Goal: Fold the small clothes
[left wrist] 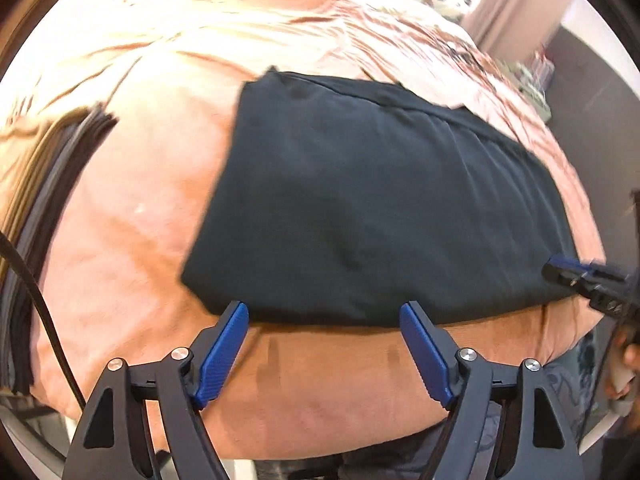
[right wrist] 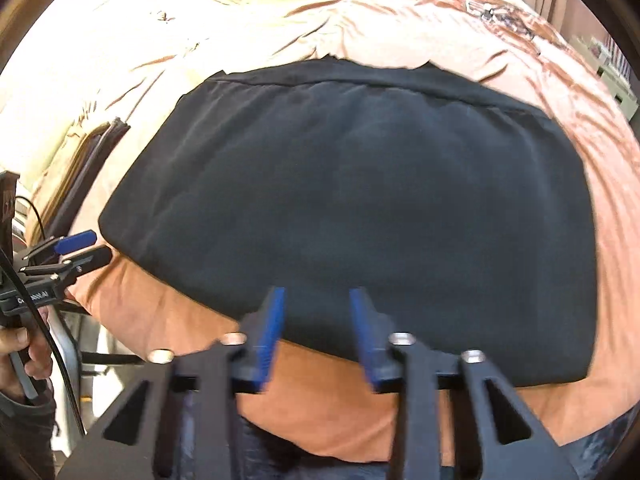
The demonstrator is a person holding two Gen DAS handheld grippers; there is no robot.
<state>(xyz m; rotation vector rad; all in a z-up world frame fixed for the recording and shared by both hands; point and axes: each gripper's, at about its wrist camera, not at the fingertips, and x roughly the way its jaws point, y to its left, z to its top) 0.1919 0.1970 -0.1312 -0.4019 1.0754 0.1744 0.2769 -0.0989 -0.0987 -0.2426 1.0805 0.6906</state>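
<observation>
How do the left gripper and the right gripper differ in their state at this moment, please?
The left gripper has its jaws spread wide, while the right gripper has its jaws much narrower. The left looks sharp, the right motion-blurred. Both are empty, at the near edge of the dark garment.

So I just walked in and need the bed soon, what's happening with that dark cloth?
A person is folding a dark garment laid flat on the orange bedcover, working with a hand-held gripper in each hand. The left hand-held gripper hangs open at the garment's near edge, gripping nothing. The right hand-held gripper sits over the same edge, jaws narrowed but apart, with no cloth pinched. A stack of folded clothes lies to the left.
</observation>
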